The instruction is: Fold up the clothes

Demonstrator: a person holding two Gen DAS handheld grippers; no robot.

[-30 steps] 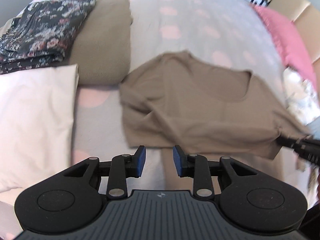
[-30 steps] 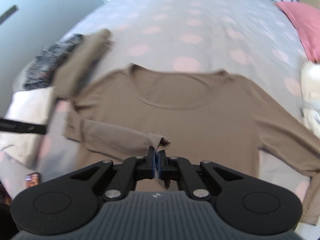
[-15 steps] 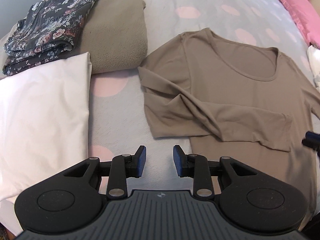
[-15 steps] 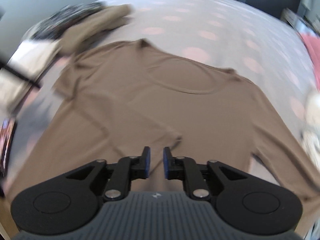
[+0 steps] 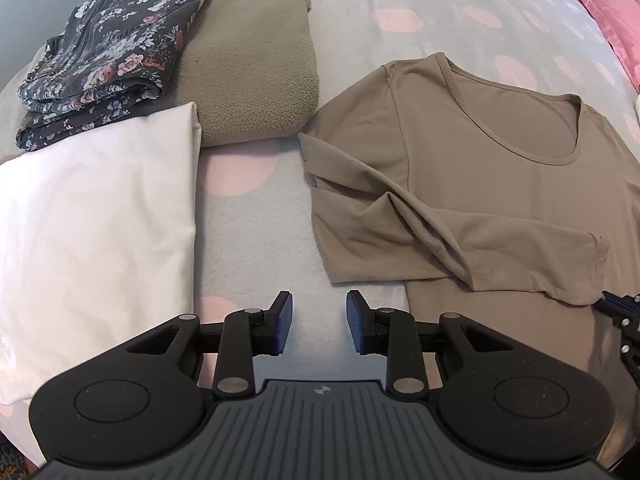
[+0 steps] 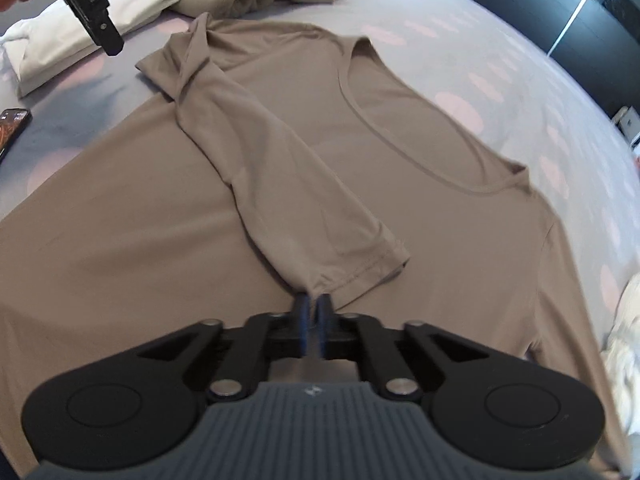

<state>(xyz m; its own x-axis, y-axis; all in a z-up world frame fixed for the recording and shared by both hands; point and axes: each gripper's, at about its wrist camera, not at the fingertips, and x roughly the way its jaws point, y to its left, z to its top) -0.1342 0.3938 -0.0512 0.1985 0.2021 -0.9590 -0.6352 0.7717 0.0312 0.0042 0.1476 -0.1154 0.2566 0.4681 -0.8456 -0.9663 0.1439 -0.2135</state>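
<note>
A tan long-sleeved shirt [image 5: 500, 152] lies spread face up on the spotted bedspread [image 5: 248, 240]. Its left sleeve [image 6: 280, 184] is folded across the chest. My right gripper [image 6: 313, 312] sits at the sleeve's cuff with its fingers pinched together; the cuff puckers between the tips. In the left wrist view the right gripper's tip [image 5: 622, 308] shows at the far right edge. My left gripper [image 5: 319, 320] hangs open over bare bedspread, just left of the shirt's side, holding nothing. It also shows in the right wrist view, where the left gripper [image 6: 88, 8] is at the top left.
Left of the shirt are a folded white cloth [image 5: 92, 220], a folded tan fleece [image 5: 252, 60] and a folded floral garment [image 5: 116, 48]. A pink pillow [image 5: 600, 4] lies far right. A phone [image 6: 12, 124] rests on the bed's left edge, and something white [image 6: 628, 340] sits at the right.
The sleeve was carried across and laid over the chest. My right gripper opened half a second ago and is pinched at the cuff again. My left gripper moved closer to the bed.
</note>
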